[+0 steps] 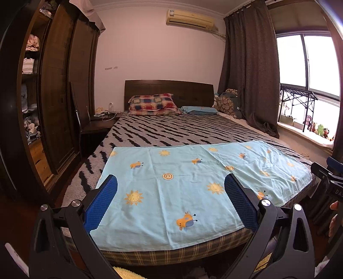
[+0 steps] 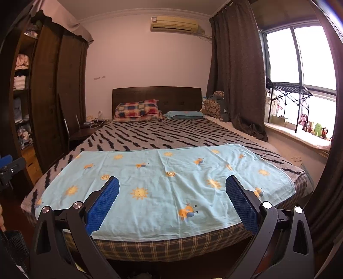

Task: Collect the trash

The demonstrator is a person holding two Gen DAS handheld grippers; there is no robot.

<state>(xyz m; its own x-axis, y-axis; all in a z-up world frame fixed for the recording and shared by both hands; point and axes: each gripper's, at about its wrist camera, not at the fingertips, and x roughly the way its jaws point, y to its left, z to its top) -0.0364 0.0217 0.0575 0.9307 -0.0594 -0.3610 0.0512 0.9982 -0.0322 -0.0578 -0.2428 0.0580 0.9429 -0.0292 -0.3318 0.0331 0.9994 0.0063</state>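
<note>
Two claws held over the bed's foot.
My left claw [image 1: 170,201] and right claw [image 2: 172,202] gape wide, empty, above the sheet [image 1: 193,182].

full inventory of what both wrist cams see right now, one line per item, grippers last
bed: 1, dark headboard, plaid mattress edge, centre of room
striped blanket: 1, grey with black marks, over the bed
cartoon sheet: 1, light blue with suns, on the bed's near end
plaid pillow: 1, red, blue and yellow, at headboard
blue pillow: 1, beside the plaid one
wardrobe: 1, dark wood, left wall
air conditioner: 1, cream, high on far wall
curtain: 1, dark brown, by window
plush toys: several, on windowsill
trash: none identifiable
left gripper: blue pads, open, empty
right gripper: blue pads, open, empty
</note>
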